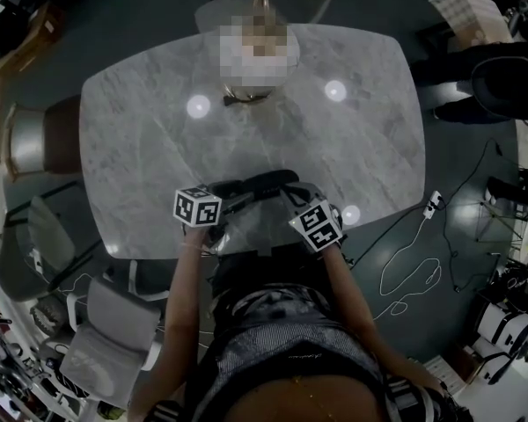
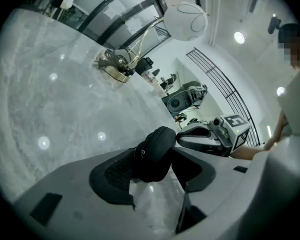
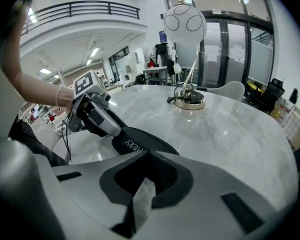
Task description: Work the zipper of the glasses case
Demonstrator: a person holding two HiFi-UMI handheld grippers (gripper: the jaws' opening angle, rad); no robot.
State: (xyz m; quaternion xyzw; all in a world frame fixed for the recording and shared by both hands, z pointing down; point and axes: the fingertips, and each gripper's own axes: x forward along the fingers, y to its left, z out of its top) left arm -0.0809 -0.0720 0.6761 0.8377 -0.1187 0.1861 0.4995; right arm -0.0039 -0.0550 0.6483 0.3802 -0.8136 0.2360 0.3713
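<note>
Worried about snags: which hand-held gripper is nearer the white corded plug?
Right. The right hand-held gripper sits between the glasses case and the white corded plug; the left hand-held gripper, beyond the case.

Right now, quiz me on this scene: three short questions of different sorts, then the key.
1. True or false: the right tool's jaws stand wide apart.
2. What stands at the table's far side? A) lamp B) mug C) laptop
3. Fill in: between the left tool's open jaws lies the ____.
Key: 1 false; 2 A; 3 case.
</note>
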